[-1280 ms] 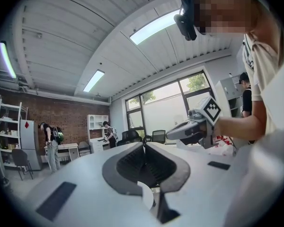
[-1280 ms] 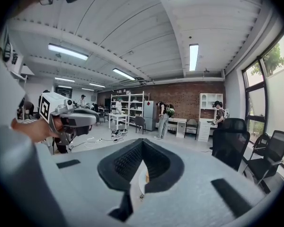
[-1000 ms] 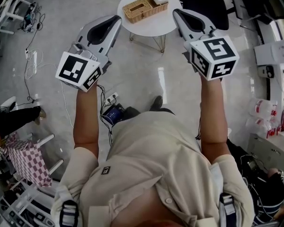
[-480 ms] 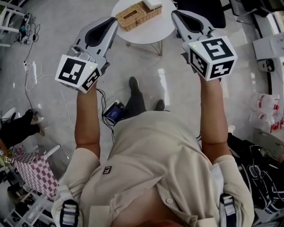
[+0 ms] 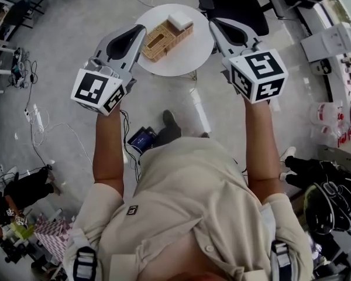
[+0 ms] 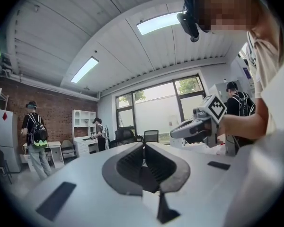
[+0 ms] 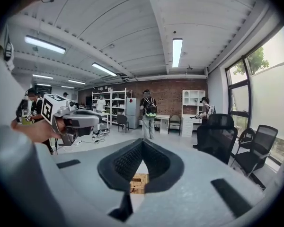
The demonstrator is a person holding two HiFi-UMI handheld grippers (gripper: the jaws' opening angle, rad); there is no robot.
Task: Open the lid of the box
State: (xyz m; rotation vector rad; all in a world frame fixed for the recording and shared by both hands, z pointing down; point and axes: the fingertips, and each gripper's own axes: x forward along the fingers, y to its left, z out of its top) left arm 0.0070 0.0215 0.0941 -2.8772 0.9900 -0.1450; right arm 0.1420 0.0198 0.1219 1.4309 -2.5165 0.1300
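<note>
Left gripper point(image 5: 141, 29) and right gripper point(image 5: 214, 23) are both hanging out front, jaws pinched together on nothing. The round white table point(image 5: 184, 60) is sitting closer than a second ago, so this is looking like approach only. The tan woven wicker box point(image 5: 161, 38) is resting on it, lid untouched, contents hidden.

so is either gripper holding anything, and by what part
Nothing is held: the left gripper and right gripper are both shut on nothing, clear of the tan woven wicker box.

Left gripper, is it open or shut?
Shut. The left gripper shows its jaw tips touching, with nothing between them.
</note>
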